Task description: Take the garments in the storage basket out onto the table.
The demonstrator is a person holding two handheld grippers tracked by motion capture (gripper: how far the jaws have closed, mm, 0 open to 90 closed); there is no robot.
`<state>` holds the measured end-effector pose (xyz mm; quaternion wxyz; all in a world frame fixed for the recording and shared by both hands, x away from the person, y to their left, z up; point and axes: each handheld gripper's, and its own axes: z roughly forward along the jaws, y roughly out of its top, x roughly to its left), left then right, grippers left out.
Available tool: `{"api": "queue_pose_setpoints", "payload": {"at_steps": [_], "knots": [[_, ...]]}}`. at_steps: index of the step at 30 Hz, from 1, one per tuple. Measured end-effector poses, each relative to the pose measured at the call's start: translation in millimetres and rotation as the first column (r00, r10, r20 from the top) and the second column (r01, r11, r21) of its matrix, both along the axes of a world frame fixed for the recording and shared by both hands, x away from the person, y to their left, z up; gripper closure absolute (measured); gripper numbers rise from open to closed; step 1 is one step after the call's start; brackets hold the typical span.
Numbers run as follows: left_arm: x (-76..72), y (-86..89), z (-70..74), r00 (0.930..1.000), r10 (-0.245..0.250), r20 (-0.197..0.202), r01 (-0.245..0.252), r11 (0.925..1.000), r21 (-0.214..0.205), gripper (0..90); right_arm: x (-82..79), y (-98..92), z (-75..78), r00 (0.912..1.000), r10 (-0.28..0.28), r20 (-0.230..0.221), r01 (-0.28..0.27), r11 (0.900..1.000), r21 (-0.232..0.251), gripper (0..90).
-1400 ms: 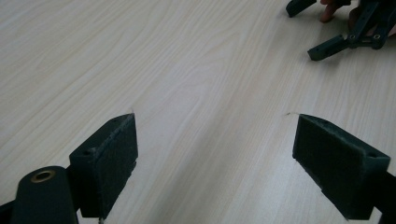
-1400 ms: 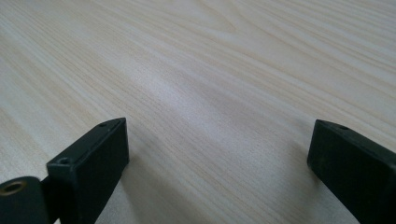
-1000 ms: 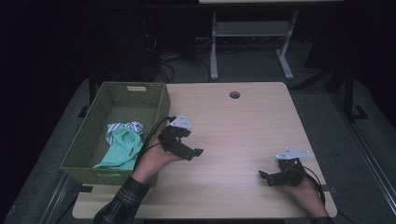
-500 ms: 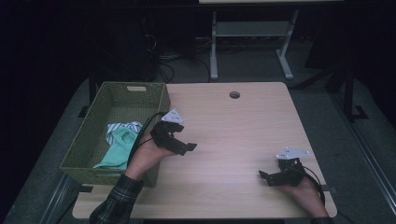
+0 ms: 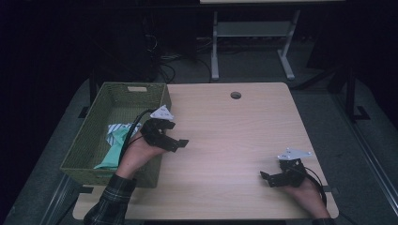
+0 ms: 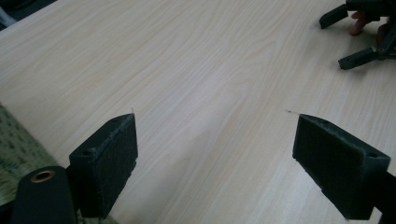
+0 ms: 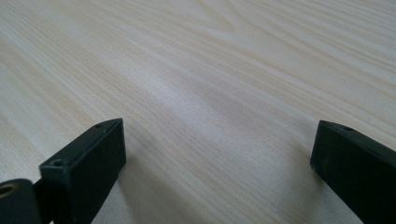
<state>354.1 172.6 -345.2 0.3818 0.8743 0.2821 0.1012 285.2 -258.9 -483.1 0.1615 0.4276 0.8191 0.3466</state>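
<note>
The left gripper (image 5: 180, 142) hangs over the table (image 5: 234, 136) just beside the basket's right wall, near the table's left edge. Its jaws stand wide apart with nothing between them; in the left gripper view the left gripper (image 6: 212, 163) has only bare wood showing in the gap, and a strip of the basket's green weave sits at the lower left corner of that view. The right gripper (image 5: 268, 178) rests low near the table's front right corner, held by a hand (image 5: 307, 192) that comes in from the front edge. Its jaws are also spread wide and hold nothing; in the right gripper view the right gripper (image 7: 217, 163) has plain wood grain between its pads. The same gripper appears far off in the upper right of the left gripper view.

The table is light wood with a small round hole (image 5: 235, 95) near the middle of its far edge. Beyond it the room is dark, with a grey floor, a pale metal stand (image 5: 253, 42) and loose cables.

The green woven basket (image 5: 84, 145) stands along the table's left edge, hanging partly over it. Inside lie crumpled cloths (image 5: 115, 140), white and pale green, gathered toward the front right part of the basket, close under the left forearm and its plaid sleeve (image 5: 110, 201). Neither gripper touches the cloths.
</note>
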Motion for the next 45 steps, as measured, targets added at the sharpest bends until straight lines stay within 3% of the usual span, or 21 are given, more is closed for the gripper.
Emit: {"api": "queue_pose_setpoints", "payload": {"at_steps": [25, 45], "knots": [[6.0, 47.4, 6.6, 0.9952, 0.098, 0.004, -0.098, 0.9952, 0.009, 13.3, 0.2, 0.0, -0.1, 1.0000, -0.003, -0.001, 0.003, 1.0000, -0.001, 2.0], [8.9, 84.1, 9.7, 0.9826, 0.185, 0.016, -0.185, 0.9827, 0.004, 13.5, 0.2, 0.0, -0.1, 1.0000, -0.003, -0.001, 0.003, 1.0000, -0.001, 2.0]]}}
